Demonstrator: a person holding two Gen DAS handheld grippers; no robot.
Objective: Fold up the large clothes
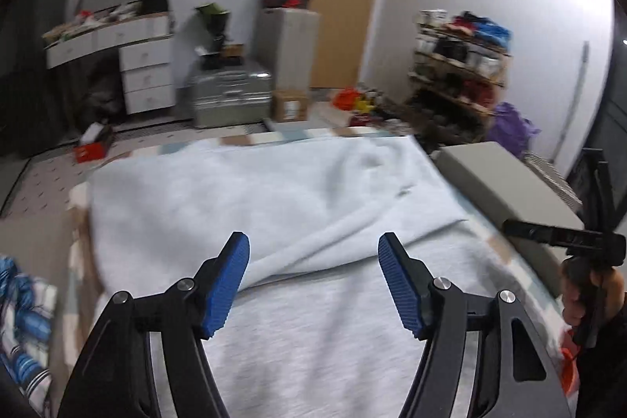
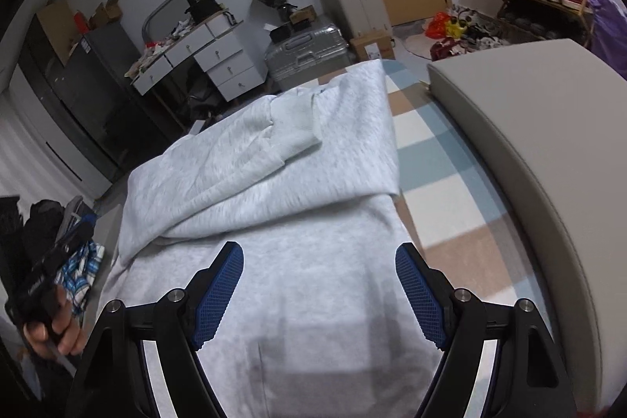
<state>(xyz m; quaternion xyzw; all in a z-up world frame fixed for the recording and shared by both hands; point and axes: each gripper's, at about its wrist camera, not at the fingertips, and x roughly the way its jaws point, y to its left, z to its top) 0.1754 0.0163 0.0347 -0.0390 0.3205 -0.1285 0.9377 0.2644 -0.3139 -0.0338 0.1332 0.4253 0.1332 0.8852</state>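
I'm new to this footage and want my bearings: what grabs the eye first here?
A large light grey sweatshirt fills the middle, spread on a checked bedcover, its far part folded over with a ribbed cuff on top. Both blue-padded grippers, left gripper and right gripper, hang open above it, holding nothing. Behind is a cluttered room with a silver suitcase.
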